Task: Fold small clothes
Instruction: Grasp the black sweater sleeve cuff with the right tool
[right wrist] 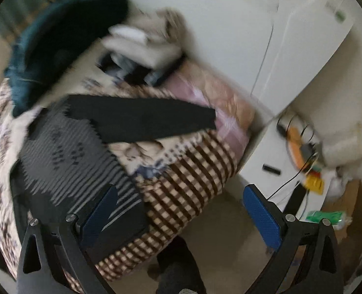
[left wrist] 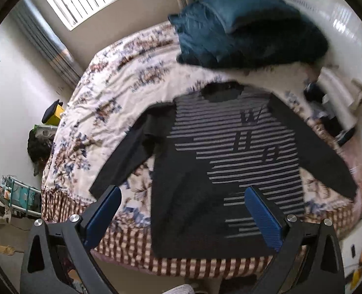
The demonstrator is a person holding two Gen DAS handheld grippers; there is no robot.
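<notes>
Folding not begun: sweater [left wrist: 220, 161] laid flat on bed [left wrist: 112, 93], sleeves out; left gripper [left wrist: 183, 210] & right gripper [right wrist: 181, 210] wide, nothing held.

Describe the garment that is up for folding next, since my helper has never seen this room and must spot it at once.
Start at the bed with the floral cover and checked skirt under the window. Spread flat at its near edge, sleeves out, lies the dark sweater. Its grey stripes and block letters on the chest set it apart from the plain teal bundle heaped behind it.
</notes>
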